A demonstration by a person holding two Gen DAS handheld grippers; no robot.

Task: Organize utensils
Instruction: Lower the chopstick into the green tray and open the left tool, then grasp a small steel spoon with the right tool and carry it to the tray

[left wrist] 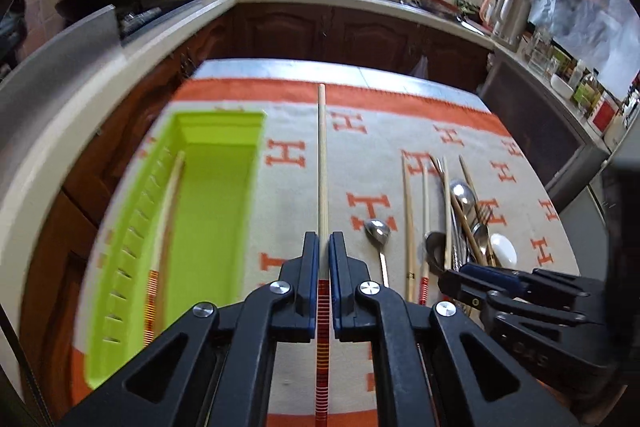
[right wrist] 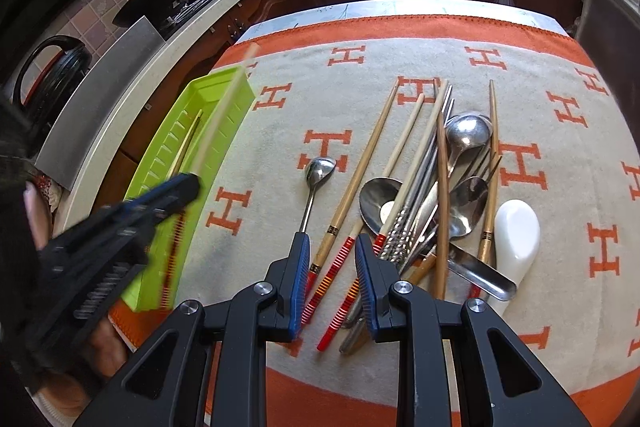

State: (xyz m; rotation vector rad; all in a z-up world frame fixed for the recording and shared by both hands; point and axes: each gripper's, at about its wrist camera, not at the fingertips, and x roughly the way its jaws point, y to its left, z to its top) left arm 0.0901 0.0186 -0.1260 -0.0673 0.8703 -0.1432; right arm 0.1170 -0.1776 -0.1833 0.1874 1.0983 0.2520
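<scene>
We've got a chopstick!
Our left gripper (left wrist: 324,247) pinches one chopstick (left wrist: 321,155) right of the green tray (left wrist: 218,211); right gripper (right wrist: 332,247) hangs narrowly parted (empty) above the pile (right wrist: 436,187).

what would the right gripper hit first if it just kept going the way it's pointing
Probably the red-striped chopstick lying on the cloth between its open fingers. The right gripper points down at it, though depth is hard to judge.

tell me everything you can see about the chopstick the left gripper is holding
The chopstick is a long, straight stick of pale wood, its handle end banded in red with thin yellow stripes. The left gripper is shut on it just above the bands, its pads pressing both sides. It points forward, lifted off the cloth, beside the green tray.
</scene>
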